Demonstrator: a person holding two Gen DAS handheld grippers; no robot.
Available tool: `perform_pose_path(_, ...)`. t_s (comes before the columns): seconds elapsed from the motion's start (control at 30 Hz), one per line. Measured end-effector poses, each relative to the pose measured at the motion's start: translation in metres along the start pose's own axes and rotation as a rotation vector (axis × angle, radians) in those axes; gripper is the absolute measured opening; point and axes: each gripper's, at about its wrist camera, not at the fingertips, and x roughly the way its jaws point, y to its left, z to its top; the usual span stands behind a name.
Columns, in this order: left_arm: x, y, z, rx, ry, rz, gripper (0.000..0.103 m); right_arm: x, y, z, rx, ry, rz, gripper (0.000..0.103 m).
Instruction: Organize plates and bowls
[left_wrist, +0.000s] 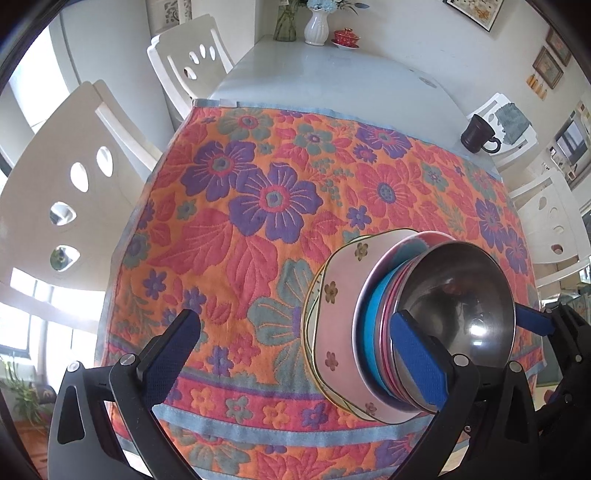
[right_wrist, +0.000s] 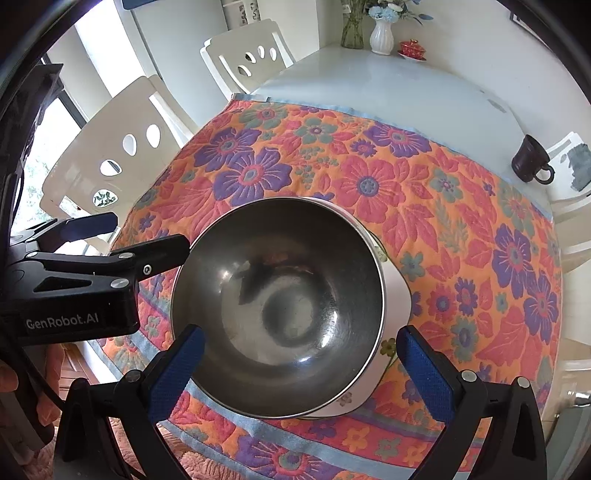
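Stack of dishes on floral cloth (right_wrist: 424, 192), near table's front edge. Steel bowl (right_wrist: 277, 284) on top, mouth up, nothing in it. Under it, pink and blue bowls (left_wrist: 373, 332) nested; below, pink flowered square plate (left_wrist: 334, 306); gold-rimmed plate (left_wrist: 308, 332) at bottom.

Left gripper (left_wrist: 303, 347) wide open, holds nothing; right finger beside stack, contact unclear.

Right gripper (right_wrist: 301, 354) wide open, fingers flanking steel bowl's near side, no grip visible.

Dark mug (right_wrist: 530, 162) upright on bare table (right_wrist: 388, 85), far right.
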Motion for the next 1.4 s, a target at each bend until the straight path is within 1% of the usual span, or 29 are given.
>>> perform_pose_path(0.27,0.001,0.004,-0.001,-0.025,0.015,-0.011,0.102,0.002,0.001,-0.001,0.015,0.007,0.012,0.103)
perform_pose_path(0.4,0.005,0.005,-0.003,-0.030,0.035,0.011,0.102,0.005,-0.001,-0.002,0.024,0.016,0.022,0.103)
perform_pose_path(0.8,0.005,0.007,-0.005,-0.037,0.044,0.011,0.102,0.008,0.000,-0.004,0.031,0.034,0.031,0.103)
perform_pose_path(1.4,0.008,0.007,-0.010,-0.052,0.081,-0.020,0.102,0.008,-0.001,-0.004,0.046,0.041,0.025,0.103)
